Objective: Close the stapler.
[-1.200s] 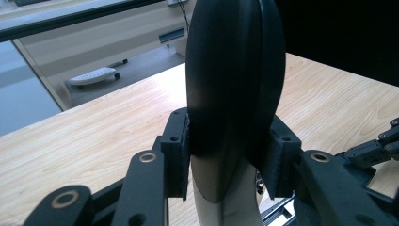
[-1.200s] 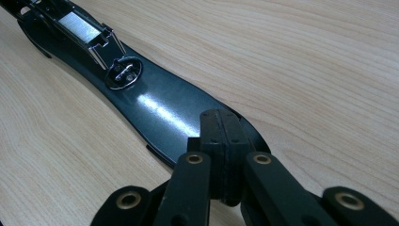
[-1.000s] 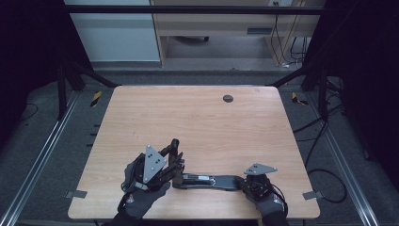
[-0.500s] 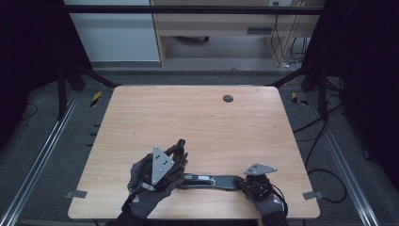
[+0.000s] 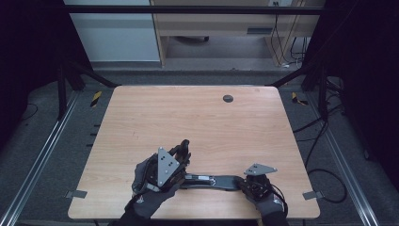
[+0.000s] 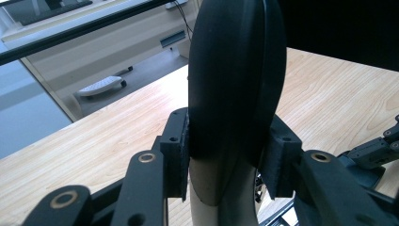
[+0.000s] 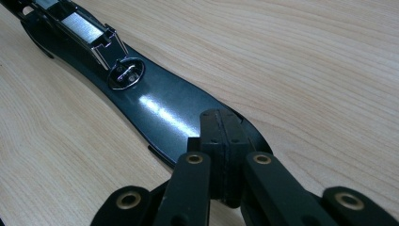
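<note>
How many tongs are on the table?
2. The left tongs sit near the front left, clamped on the stapler's lifted black top. The right tongs sit front right, pressing the stapler's base.

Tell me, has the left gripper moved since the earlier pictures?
Yes, slightly: the left gripper shifted rightward, toward the table's right edge.
</note>
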The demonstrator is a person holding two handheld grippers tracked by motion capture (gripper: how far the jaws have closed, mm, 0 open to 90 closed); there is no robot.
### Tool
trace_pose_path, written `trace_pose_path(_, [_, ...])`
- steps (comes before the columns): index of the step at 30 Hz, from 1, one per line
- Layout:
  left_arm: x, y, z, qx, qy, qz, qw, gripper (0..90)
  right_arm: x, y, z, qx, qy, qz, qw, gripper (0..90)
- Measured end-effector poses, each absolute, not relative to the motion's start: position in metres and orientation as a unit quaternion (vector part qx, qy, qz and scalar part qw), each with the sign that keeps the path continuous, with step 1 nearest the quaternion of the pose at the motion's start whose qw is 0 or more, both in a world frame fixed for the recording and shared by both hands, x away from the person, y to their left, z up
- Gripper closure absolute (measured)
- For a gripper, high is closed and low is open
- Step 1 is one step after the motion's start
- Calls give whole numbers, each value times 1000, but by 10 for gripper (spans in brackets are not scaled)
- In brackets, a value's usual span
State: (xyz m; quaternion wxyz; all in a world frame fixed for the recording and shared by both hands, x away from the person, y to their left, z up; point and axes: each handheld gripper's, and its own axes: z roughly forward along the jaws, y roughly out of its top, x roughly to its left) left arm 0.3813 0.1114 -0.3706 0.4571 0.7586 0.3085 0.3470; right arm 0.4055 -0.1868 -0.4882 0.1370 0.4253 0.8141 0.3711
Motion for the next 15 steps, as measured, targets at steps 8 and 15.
trace_pose_path(8, [381, 106, -371, 761, 304, 352, 452, 585, 406, -187, -489, 425, 813, 373, 139, 900])
trace_pose_path(15, [380, 97, -372, 765, 296, 359, 446, 581, 406, -187, -489, 425, 813, 374, 139, 900])
